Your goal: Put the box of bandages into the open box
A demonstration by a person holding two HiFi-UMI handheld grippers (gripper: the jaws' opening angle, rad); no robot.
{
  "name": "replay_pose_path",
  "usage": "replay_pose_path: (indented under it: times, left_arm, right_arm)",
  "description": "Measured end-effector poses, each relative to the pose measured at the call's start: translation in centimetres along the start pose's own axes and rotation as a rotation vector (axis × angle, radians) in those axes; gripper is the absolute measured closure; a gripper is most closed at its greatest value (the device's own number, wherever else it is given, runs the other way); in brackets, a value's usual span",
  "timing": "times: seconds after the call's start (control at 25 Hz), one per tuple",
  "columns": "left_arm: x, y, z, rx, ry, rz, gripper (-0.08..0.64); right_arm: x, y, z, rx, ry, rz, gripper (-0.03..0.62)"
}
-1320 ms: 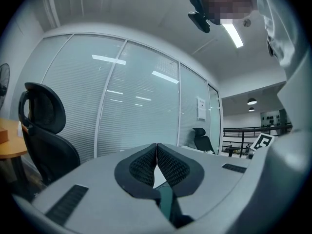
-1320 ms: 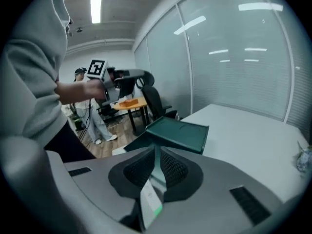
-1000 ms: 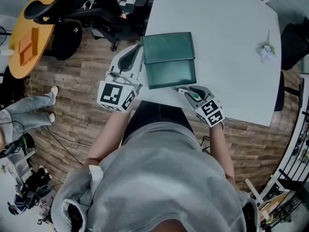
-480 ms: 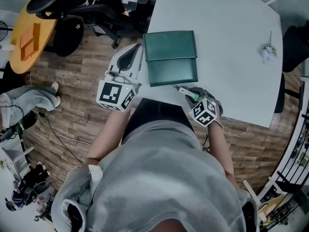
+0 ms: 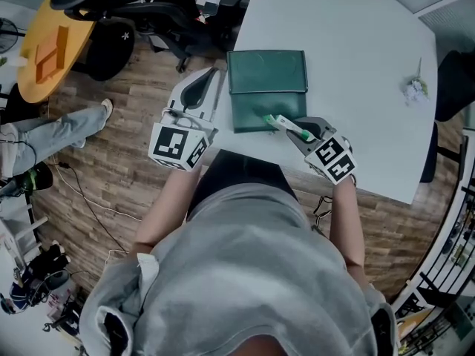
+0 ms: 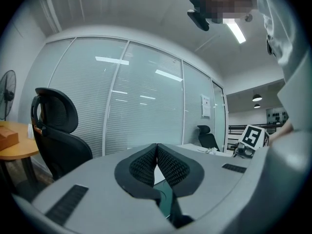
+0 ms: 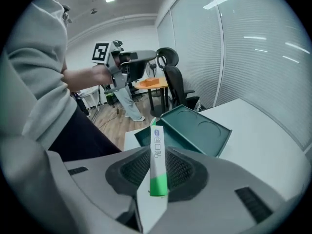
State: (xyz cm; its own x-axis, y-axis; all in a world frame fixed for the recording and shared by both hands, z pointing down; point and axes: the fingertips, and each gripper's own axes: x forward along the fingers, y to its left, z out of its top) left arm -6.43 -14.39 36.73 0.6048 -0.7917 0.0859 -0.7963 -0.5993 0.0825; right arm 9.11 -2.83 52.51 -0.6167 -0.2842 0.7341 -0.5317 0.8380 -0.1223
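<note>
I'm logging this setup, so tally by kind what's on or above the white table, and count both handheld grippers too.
Grippers: 2, the left gripper and the right gripper, jaws closing with the bandage box between them
Open green box: 1
Box of bandages: 1
Small crumpled item: 1
Total: 5

grey hooded sweatshirt (image 5: 245, 273), sleeves (image 5: 355, 277) above the elbows, dark trousers (image 5: 237, 176)
</note>
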Motion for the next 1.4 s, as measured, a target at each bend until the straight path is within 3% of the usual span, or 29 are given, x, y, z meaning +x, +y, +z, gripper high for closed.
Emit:
replay_pose_path:
  times: [0.12, 0.28, 0.52, 0.68, 0.88, 1.08, 1.16, 1.24, 1.4]
  left_arm:
    - [-0.4, 0.5, 0.1, 0.010, 0.001, 0.025, 0.540]
    - [-1.2, 1.0, -0.1, 0.016, 0.008, 0.052, 0.540]
    - [-2.5, 1.5, -0.4, 0.017, 0.022, 0.084, 0.540]
    - [-3.0, 1.9, -0.4, 0.008, 0.027, 0.095, 0.540]
    - [-3.3, 1.6, -0.8, 0.009, 0.025, 0.098, 0.540]
    - [-3.5, 1.3, -0.6, 0.011, 0.024, 0.092, 0.540]
    - [-3.5, 1.1, -0.5, 0.012, 0.020, 0.087, 0.540]
    - [-3.5, 0.8, -0.5, 0.014, 0.015, 0.081, 0.540]
    - [-3.6, 0.2, 0.2, 0.018, -0.004, 0.068, 0.540]
  right_arm:
    - [1.5, -2.4, 0.5, -0.036, 0.013, -0.057, 0.479]
    - [4.8, -4.2, -0.9, -0.162, 0.107, -0.122, 0.479]
    - [7.7, -3.7, -2.4, -0.334, 0.200, -0.211, 0.477]
    - [8.3, -2.0, -3.0, -0.321, 0.200, -0.176, 0.477]
    - [8.7, 0.2, -3.8, -0.220, 0.162, -0.077, 0.460]
    - [7.4, 0.3, -2.0, -0.119, 0.054, -0.077, 0.445]
    - [6.0, -0.6, -0.2, -0.050, -0.039, -0.109, 0.445]
    - [4.1, -1.6, 1.9, 0.012, -0.149, -0.147, 0.504]
    - [-1.2, -3.6, 6.8, 0.102, -0.393, -0.252, 0.534]
